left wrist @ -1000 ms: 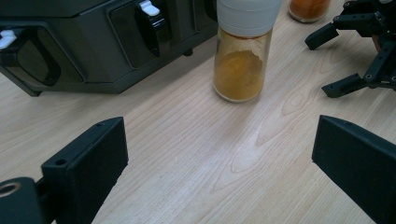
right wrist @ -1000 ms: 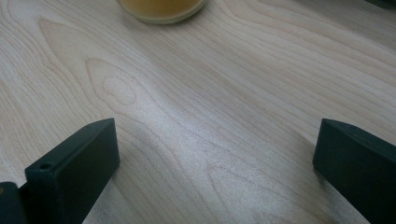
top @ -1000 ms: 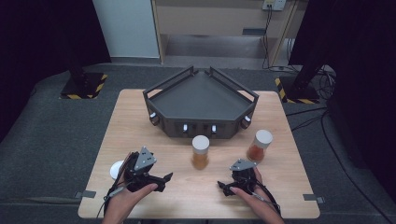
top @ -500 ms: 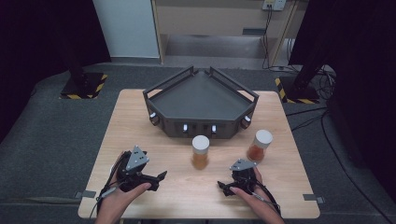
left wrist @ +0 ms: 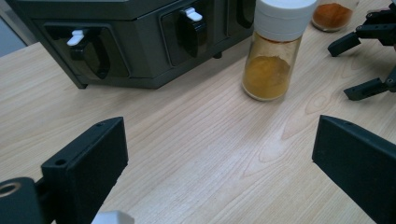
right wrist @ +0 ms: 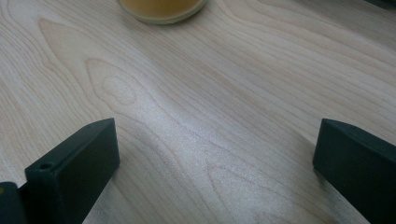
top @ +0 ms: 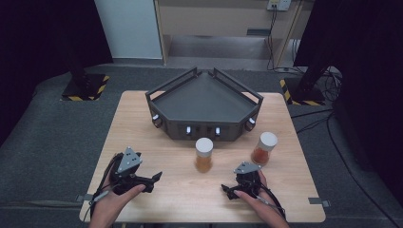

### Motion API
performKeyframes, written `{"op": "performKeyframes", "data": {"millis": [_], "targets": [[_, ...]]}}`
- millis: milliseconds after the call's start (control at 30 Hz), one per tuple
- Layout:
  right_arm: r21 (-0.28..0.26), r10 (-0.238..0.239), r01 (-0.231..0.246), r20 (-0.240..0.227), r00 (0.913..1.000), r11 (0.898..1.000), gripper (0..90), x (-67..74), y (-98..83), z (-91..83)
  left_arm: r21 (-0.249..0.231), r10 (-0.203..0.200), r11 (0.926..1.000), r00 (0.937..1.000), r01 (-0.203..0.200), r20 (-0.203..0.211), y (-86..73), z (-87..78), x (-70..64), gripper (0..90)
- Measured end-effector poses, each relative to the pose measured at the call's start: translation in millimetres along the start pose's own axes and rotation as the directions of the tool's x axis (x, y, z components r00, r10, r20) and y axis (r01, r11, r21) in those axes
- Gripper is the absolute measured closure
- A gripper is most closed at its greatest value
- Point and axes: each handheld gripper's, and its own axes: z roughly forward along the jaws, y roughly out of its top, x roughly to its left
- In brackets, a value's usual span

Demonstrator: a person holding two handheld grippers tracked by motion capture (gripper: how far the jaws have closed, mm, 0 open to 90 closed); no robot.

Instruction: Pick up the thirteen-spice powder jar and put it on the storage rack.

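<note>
From the high view, both tools sit low on the counter (top: 142, 118), spread wide and empty. The left tool (top: 151, 181) points toward the yellow jar (top: 204, 155), which stands upright just ahead and off to its right; the right tool (top: 226, 191) lies just near of that same jar, with the red jar (top: 263, 148) ahead on its right. The dark tray (top: 204, 102) waits beyond both jars.

In the left gripper view, the left tool (left wrist: 219, 154) gapes, nothing between the jaws, and the yellow jar (left wrist: 273, 60) stands ahead, right of centre, close to the tray's front wall (left wrist: 140, 42). My call: the reach for this jar is the step in hand. Swing the tool right so the jar sits dead centre between the jaws, go in level, and clamp on the glass body below the white cap, not the cap itself. The other tool (left wrist: 362, 60) is near, so keep clear of it.

In the right gripper view, the right tool (right wrist: 215, 154) is released as well, bare wood between its jaws, and a jar base (right wrist: 161, 9) peeks in ahead, left of centre. Only one tool should commit here.
</note>
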Motion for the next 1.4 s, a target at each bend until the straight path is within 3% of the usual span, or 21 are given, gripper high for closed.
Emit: {"op": "performKeyframes", "data": {"millis": [1400], "targets": [[0.0, 0.001, -0.001, 0.001, 1.0, 1.0, 0.5, 0.2, -0.1, 0.0, -0.04, -0.089, 0.9955, 0.9927, 0.086, -0.081, -41.6, -30.0, 19.7, 1.9]]}}
